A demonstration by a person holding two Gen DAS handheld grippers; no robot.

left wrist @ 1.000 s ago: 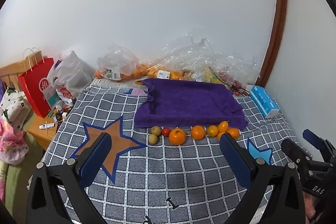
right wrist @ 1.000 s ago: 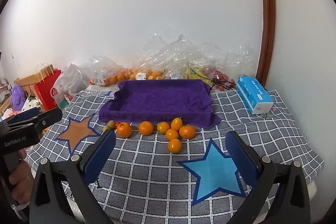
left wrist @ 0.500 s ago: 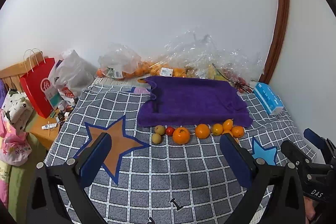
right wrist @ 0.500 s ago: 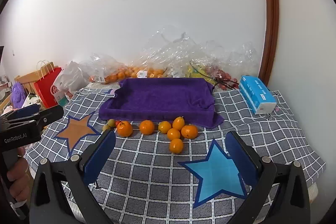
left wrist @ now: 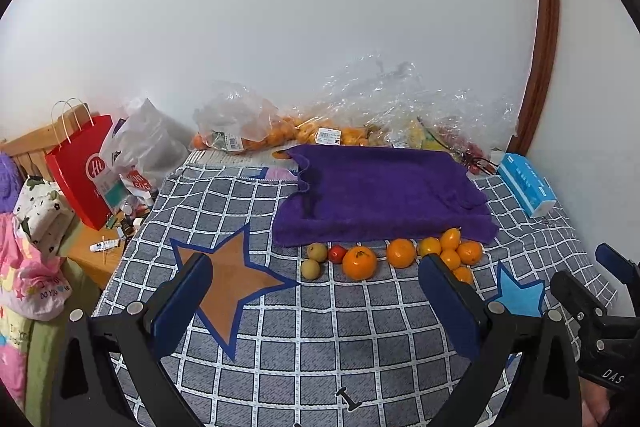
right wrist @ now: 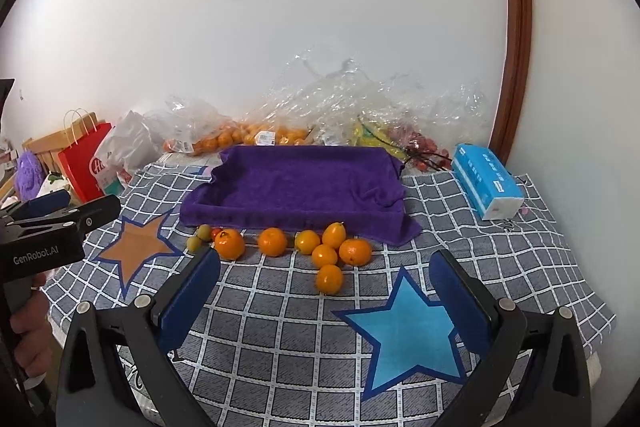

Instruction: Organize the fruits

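A row of loose fruit lies on the checked cloth in front of a purple towel (left wrist: 380, 191) (right wrist: 296, 187): two small green-yellow fruits (left wrist: 311, 268) (right wrist: 195, 243), a small red fruit (left wrist: 338, 253), a large orange (left wrist: 360, 262) (right wrist: 229, 243), another orange (left wrist: 401, 253) (right wrist: 272, 241) and several small oranges (left wrist: 460, 253) (right wrist: 329, 279). My left gripper (left wrist: 316, 293) is open and empty, short of the fruit. My right gripper (right wrist: 326, 289) is open and empty, near the front small orange.
Clear plastic bags of oranges (left wrist: 256, 137) (right wrist: 256, 135) and other fruit lie along the wall. A blue tissue pack (left wrist: 526, 183) (right wrist: 486, 183) sits right of the towel. A red paper bag (left wrist: 82, 167) and clutter stand off the left edge. Each view shows the other gripper at its side.
Both grippers have drawn slightly back and up from the fruit row; the scene sits a little lower in both views. Jaws stay open. No fruit has moved.
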